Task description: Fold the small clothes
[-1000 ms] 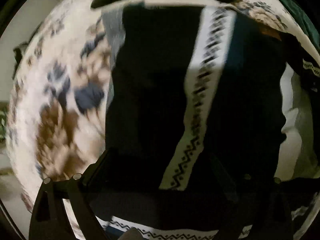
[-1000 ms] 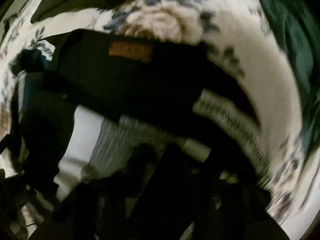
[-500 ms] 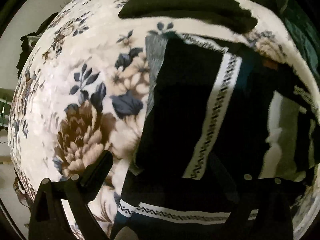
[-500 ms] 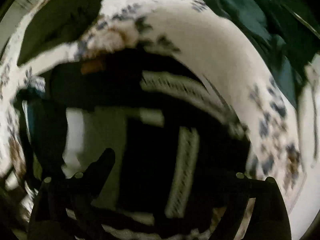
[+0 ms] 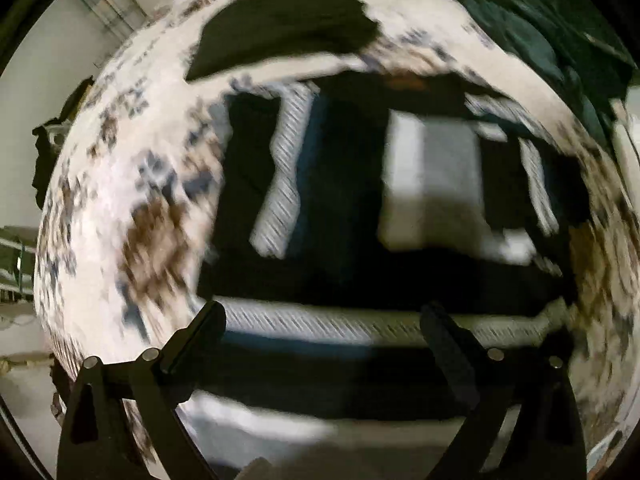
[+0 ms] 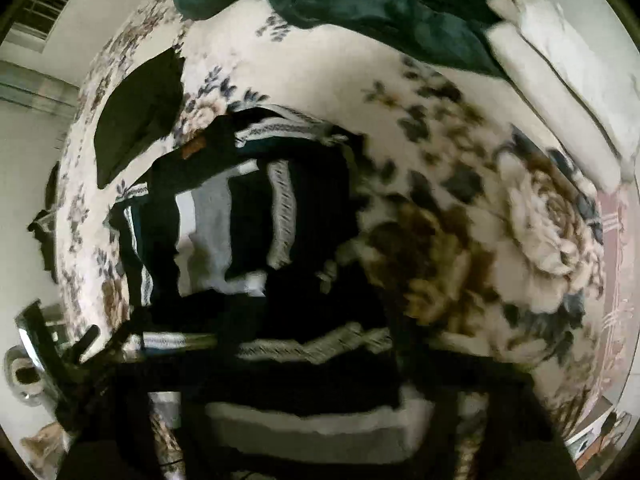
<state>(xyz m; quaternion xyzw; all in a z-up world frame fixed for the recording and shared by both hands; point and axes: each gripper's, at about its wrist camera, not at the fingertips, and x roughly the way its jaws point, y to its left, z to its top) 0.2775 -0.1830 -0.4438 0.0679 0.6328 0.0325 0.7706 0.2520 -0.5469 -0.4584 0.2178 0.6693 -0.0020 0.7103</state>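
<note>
Floral bedspread (image 5: pixel 132 184) carries the dark patterned garment (image 5: pixel 344 208), and with the left hand-held gripper (image 5: pixel 324 320) gaping empty above its near hem and the right's state indiscernible, both should pinch that hem's corners evenly before folding.

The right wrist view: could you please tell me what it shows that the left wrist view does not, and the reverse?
Only the right wrist view shows the white pillows and the big cream rose on the bedspread. Only the left wrist view shows the left claw clearly, its fingers spread over the garment's near hem. Both show the dark patterned garment on the floral bedspread, the folded dark cloth beyond it, and the green blanket.
</note>
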